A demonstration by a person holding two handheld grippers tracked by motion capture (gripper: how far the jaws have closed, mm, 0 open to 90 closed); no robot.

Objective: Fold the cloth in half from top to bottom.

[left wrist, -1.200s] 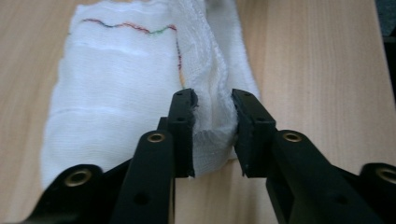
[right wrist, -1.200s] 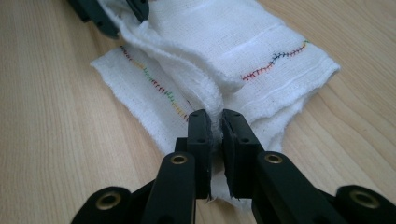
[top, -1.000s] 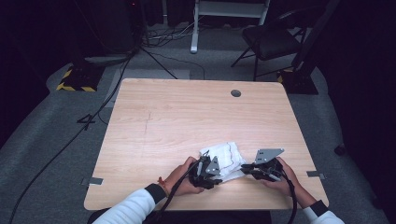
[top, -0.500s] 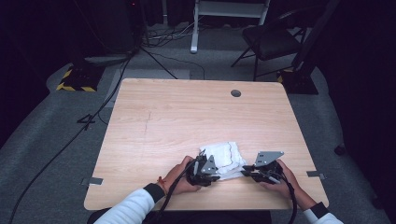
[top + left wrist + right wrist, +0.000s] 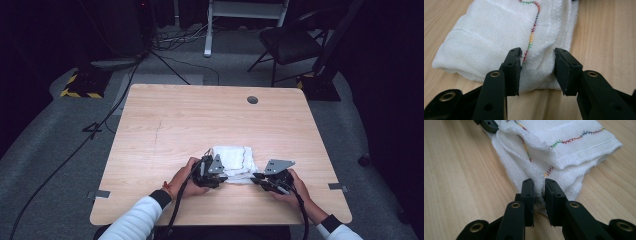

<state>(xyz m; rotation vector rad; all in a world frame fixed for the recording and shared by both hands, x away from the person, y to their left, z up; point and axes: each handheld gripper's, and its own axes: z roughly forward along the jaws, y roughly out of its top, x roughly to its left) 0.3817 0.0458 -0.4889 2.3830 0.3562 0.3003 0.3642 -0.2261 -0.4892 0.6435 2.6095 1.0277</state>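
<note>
A folded white cloth (image 5: 232,160) lies on the desk (image 5: 165,120), near its near edge and between the two hands. The left hand-held gripper (image 5: 537,63) sits at the cloth's left near corner; its jaws have just been opening and now stand apart, with a thick fold of the cloth (image 5: 499,32) between them and the pads just at its sides. The right hand-held gripper (image 5: 539,188) is at the cloth's right near corner, jaws nearly together and clamped on a thin pinch of the cloth's edge (image 5: 564,150).
</note>
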